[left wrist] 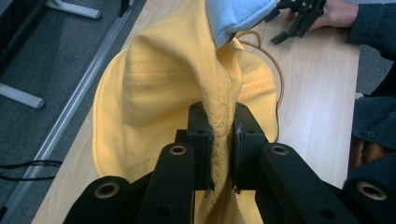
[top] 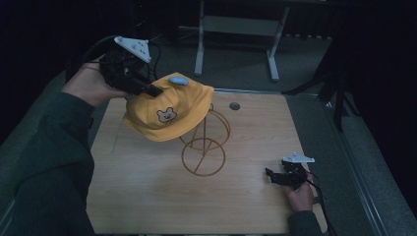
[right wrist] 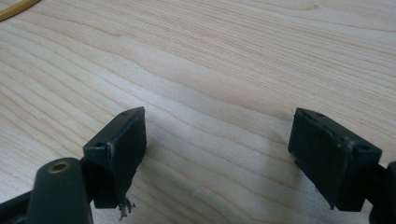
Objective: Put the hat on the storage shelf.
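Left gripper (left wrist: 221, 140) clamped on cap (top: 167, 110) fold, cap draped over wire stand (top: 203, 147). Step: seating cap. Next: settle, release. Right gripper (right wrist: 217, 154) agape, idle on table (top: 246, 206).

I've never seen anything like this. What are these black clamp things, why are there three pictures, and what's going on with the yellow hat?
A person sits at a wooden table and holds a hand tool in each hand; each tool has two black jaws that pinch like tongs.

The high view looks down from above the person. The other two pictures come from small cameras that ride on the tools and look along their jaws.

The left gripper is shut on a fold of the yellow cap, which has a small bear picture and a blue button on top. It holds the cap over a gold wire stand, whose top the cap hides.

The right gripper rests low by the table's right edge, jaws open, with nothing between them.
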`<move>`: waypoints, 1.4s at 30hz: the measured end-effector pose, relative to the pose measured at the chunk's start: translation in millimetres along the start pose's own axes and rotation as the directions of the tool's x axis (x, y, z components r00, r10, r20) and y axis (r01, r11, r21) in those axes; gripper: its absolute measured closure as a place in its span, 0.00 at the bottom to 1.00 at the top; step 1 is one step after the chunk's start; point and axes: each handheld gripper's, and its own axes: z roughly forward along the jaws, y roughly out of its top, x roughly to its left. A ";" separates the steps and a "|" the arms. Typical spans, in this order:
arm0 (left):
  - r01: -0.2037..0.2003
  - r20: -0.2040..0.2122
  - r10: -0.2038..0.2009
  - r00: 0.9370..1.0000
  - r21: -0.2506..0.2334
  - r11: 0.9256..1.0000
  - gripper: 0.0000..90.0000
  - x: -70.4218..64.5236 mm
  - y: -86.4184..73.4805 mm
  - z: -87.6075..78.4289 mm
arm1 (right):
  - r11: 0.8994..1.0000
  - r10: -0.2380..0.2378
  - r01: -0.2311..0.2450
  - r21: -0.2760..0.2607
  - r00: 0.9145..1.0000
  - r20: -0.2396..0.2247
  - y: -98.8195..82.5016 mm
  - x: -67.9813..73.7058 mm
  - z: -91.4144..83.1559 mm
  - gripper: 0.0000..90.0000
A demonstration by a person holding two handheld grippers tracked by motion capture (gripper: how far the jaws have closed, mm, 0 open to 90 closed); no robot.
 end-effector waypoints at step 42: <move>-0.045 -0.054 0.045 0.998 0.002 0.999 0.65 -21.0 50.6 129.1 | 1.000 0.003 -0.003 0.000 1.000 -0.001 0.1 0.2 0.0 0.21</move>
